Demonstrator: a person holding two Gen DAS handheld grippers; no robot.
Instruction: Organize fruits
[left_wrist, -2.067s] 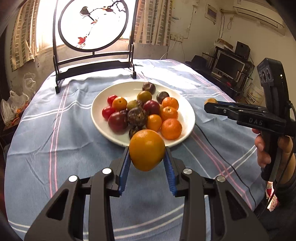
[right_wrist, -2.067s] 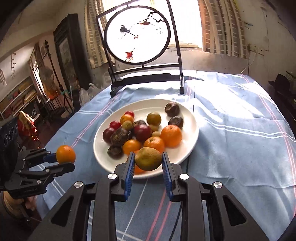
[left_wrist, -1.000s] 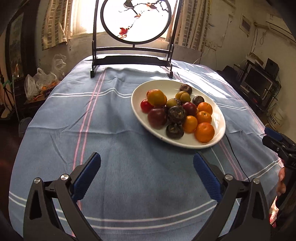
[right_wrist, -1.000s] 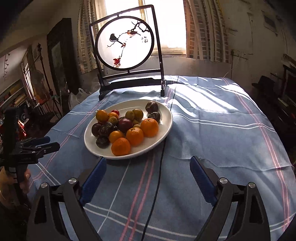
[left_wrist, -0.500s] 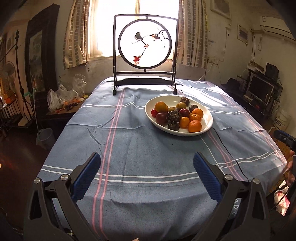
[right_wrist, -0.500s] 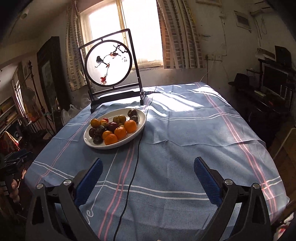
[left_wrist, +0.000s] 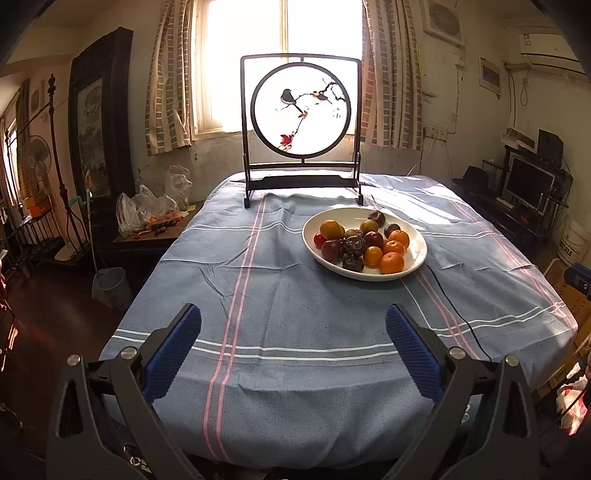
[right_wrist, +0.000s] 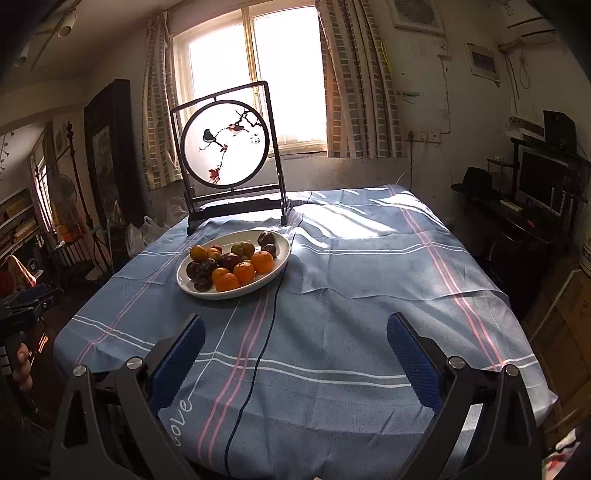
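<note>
Blue ribbed pads on both claws, and both are spread wide with nothing between them. The left claw (left_wrist: 293, 341) and right claw (right_wrist: 295, 343) hang over the near edge of the surface (left_wrist: 295, 314), which has a blue striped cloth on it. The right one's jaws have just been opening, with nothing in them. Further out, the fruits (left_wrist: 364, 243) are all piled on a white plate (left_wrist: 419, 254), oranges near, dark ones behind. A thin black cable (right_wrist: 271, 321) runs from the plate toward the near edge. At the far end stands a round bird-painting screen (left_wrist: 301, 110) against the window.
</note>
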